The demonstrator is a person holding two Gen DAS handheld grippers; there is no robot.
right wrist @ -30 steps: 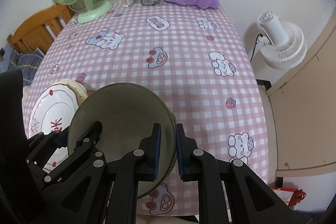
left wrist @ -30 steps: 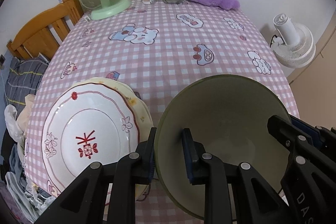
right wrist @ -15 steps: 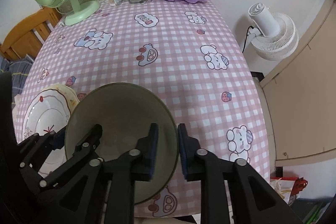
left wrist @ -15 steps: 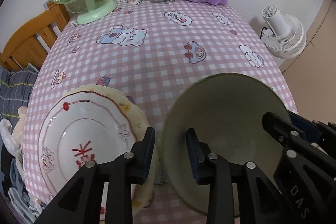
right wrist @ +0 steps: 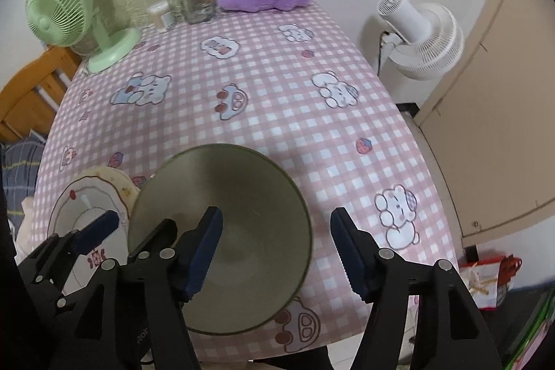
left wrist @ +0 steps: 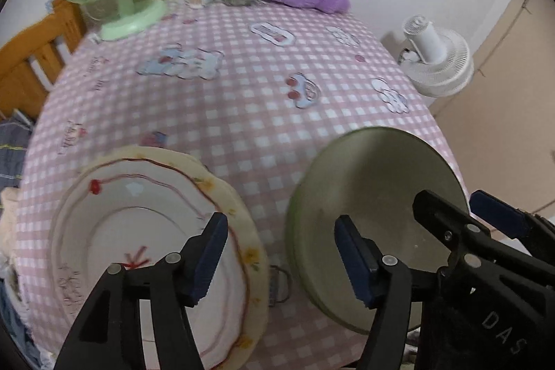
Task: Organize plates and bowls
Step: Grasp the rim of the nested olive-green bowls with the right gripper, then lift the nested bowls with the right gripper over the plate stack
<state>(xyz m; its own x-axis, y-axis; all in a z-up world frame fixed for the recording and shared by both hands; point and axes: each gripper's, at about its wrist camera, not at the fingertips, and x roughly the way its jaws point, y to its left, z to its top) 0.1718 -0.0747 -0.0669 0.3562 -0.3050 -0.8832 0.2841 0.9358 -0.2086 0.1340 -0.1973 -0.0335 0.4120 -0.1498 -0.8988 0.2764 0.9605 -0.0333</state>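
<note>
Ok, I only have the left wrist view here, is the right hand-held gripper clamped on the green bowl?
Observer: No. The right hand-held gripper has its jaws opening. The green bowl has its right rim between the pads, with a gap on each side.
Operator: What's on the table right of the bowl?
Observer: Only checked tablecloth with a bear print; I see no dishes there.
Operator: And beyond that table edge?
Observer: A red and white bag lies on the floor near the table's corner.
</note>
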